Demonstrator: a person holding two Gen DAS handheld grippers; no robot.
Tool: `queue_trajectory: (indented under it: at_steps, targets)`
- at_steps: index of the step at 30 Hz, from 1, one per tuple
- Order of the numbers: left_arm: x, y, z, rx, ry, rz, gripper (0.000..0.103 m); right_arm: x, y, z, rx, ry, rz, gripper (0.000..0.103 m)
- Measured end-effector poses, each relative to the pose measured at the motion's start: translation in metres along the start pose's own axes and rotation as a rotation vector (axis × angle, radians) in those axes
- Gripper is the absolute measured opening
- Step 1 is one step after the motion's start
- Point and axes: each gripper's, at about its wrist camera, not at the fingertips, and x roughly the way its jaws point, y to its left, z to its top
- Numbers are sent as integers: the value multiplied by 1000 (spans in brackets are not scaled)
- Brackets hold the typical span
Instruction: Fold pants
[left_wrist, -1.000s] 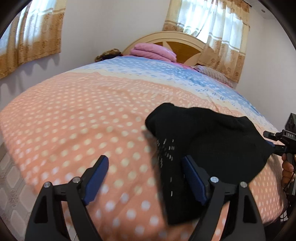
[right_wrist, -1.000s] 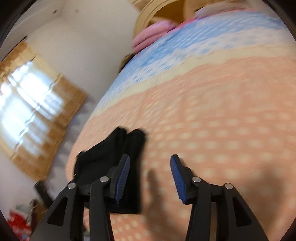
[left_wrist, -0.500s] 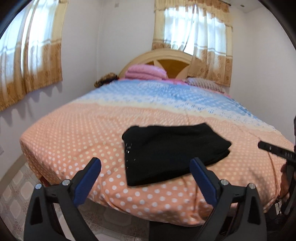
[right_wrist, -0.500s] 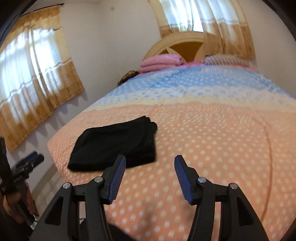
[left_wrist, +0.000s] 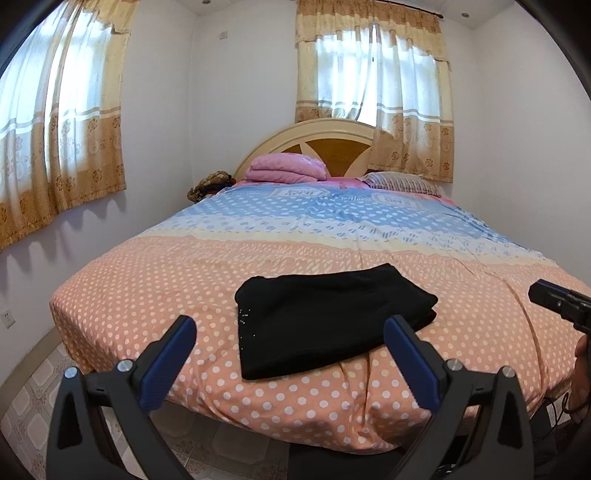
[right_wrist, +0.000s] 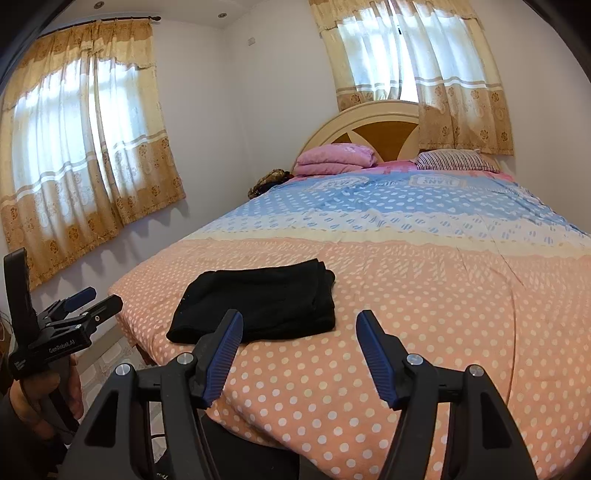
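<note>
Pants (left_wrist: 325, 325), black, lie folded flat on the dotted bedspread (left_wrist: 147, 295).

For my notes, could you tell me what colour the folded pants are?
Black pants, clearest in the left wrist view.

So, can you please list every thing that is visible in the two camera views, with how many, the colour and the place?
pants: one, black, folded, lying near the foot edge of the bed.
bedspread: one, orange with white dots, blue toward the head; covers the bed.
folded blanket: one, pink, at the headboard.
pillow: one, striped, beside the blanket.
headboard: one, cream and brown, arched.
curtains: two windows, white and tan.
left gripper: one, black with blue pads, open, empty.
right gripper: one, same colours, jaws just opening, empty.
hand: holds the left gripper's handle.
</note>
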Motion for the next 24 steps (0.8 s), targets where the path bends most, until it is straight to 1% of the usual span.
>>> queue_trajectory:
  at_steps: [4, 24]
  targets:
    - [1, 1, -2, -12, 14, 5, 103, 0, 1, 0, 4, 0, 0, 66]
    - [-1, 4, -1, -20, 24, 14, 103, -1, 6, -2, -9, -1, 11, 66]
